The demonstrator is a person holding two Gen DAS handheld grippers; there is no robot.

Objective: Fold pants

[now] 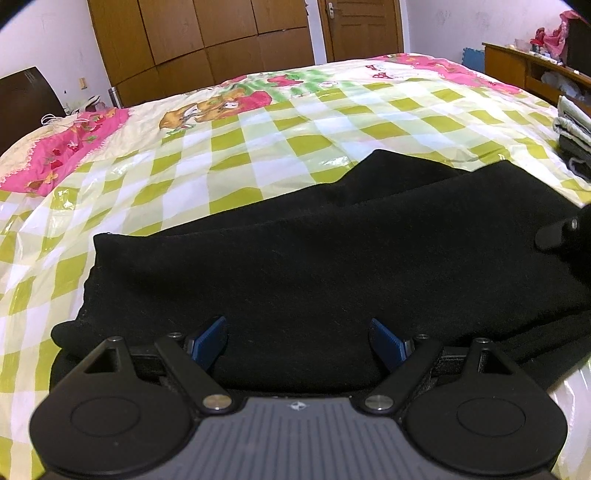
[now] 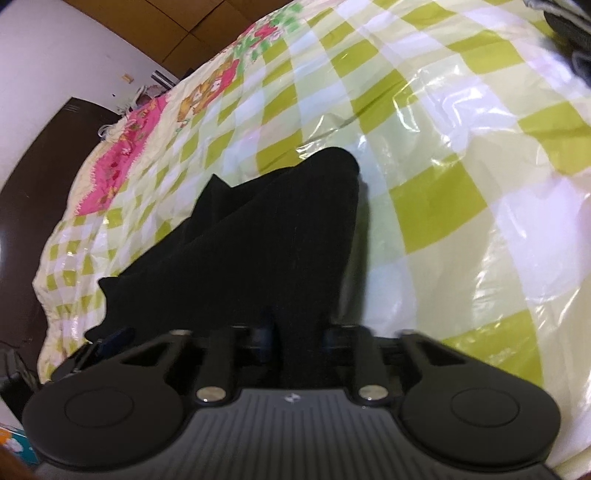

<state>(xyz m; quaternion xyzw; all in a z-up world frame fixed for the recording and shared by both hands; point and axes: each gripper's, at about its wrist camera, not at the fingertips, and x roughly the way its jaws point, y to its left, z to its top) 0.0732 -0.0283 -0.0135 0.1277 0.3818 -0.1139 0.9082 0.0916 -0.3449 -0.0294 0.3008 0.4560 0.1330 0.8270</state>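
Black pants (image 1: pixel 314 266) lie across the near part of a bed with a green and white checked cover (image 1: pixel 258 147). My left gripper (image 1: pixel 299 343) is open, its blue pads (image 1: pixel 208 341) spread wide just above the near edge of the pants, holding nothing. In the right wrist view my right gripper (image 2: pixel 295 332) is shut on a fold of the black pants (image 2: pixel 266 243) and lifts it off the cover (image 2: pixel 443 184). The right gripper also shows at the right edge of the left wrist view (image 1: pixel 565 232).
A stack of folded clothes (image 1: pixel 574 136) sits at the bed's right side. A wooden shelf unit (image 1: pixel 535 70) stands beyond it. A brown wardrobe (image 1: pixel 199 40) and door (image 1: pixel 362 26) are behind the bed. A dark headboard (image 1: pixel 26 99) is at the left.
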